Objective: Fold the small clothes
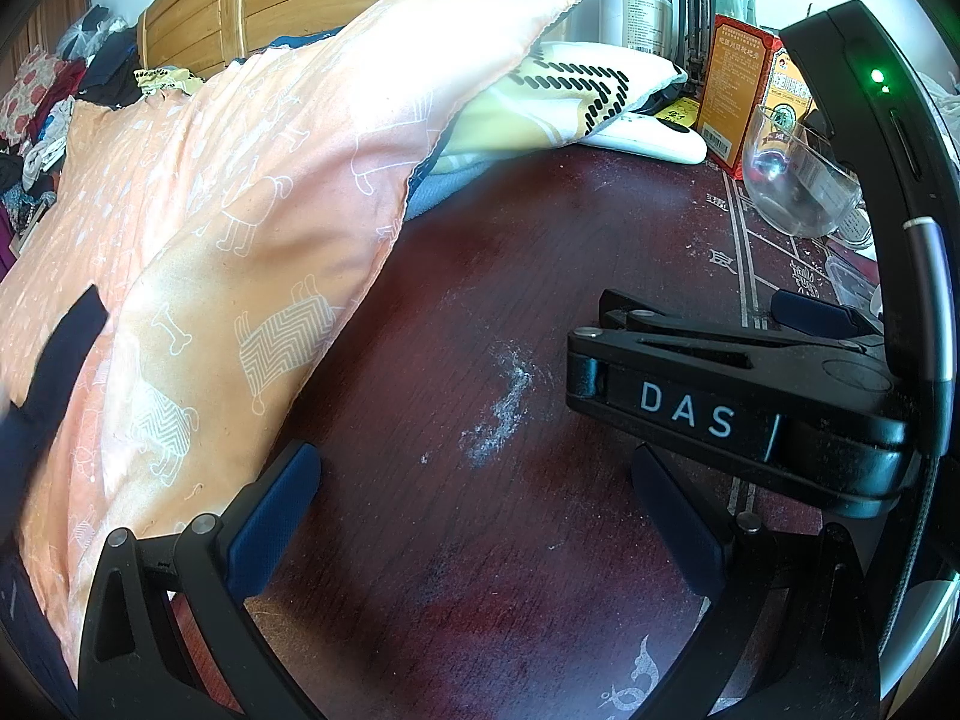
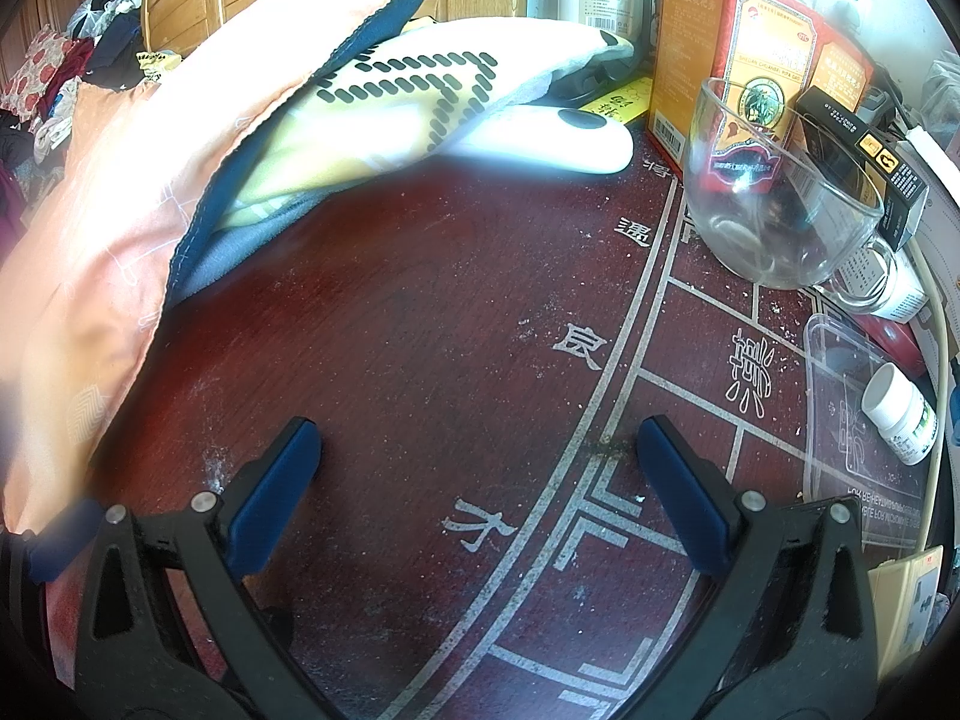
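Both grippers empty over bare table; cloth lies to the left, nearer my left gripper.

I note the left gripper (image 1: 474, 516) and right gripper (image 2: 480, 486) both with jaws apart, clamping nothing, above the dark red table (image 2: 420, 330). The orange dog-print cloth (image 1: 198, 252) sits left of both, touching the left gripper's left finger, its long axis running from near-left up to far-right. It looks puffed and creased, draped over a yellow-patterned piece (image 2: 384, 96). No fold appears started.
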Demonstrator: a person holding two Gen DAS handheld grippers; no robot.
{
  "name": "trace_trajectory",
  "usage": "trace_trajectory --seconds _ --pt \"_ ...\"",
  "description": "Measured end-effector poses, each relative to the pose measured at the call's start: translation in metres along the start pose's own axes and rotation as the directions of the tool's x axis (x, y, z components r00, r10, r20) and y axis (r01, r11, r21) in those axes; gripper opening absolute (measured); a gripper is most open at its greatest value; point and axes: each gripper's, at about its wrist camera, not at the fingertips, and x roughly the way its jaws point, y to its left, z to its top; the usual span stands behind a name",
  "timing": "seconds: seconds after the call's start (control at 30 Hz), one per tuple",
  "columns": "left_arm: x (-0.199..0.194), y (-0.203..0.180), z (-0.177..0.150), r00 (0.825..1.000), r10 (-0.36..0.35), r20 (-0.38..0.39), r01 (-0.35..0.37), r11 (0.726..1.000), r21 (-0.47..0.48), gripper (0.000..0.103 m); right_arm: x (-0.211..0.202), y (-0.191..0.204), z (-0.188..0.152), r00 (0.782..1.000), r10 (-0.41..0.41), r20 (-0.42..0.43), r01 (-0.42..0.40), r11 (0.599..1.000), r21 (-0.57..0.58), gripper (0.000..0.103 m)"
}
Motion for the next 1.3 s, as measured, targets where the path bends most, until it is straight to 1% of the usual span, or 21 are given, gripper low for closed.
trace_trajectory --seconds 1.2,1.3 --pt "0.0000 -0.0001 0.0000 1.000 0.000 0.000 0.000 1.000 0.000 0.103 0.0000 -0.0002 -0.0002 1.000 0.000 0.000 0.000 1.000 0.000 0.103" --pt "0.0006 -0.0047 0.0010 1.000 0.000 0.000 0.000 1.000 0.000 0.103 0.0000 -0.0003 -0.0002 1.000 0.000 0.000 0.000 1.000 0.000 0.103"
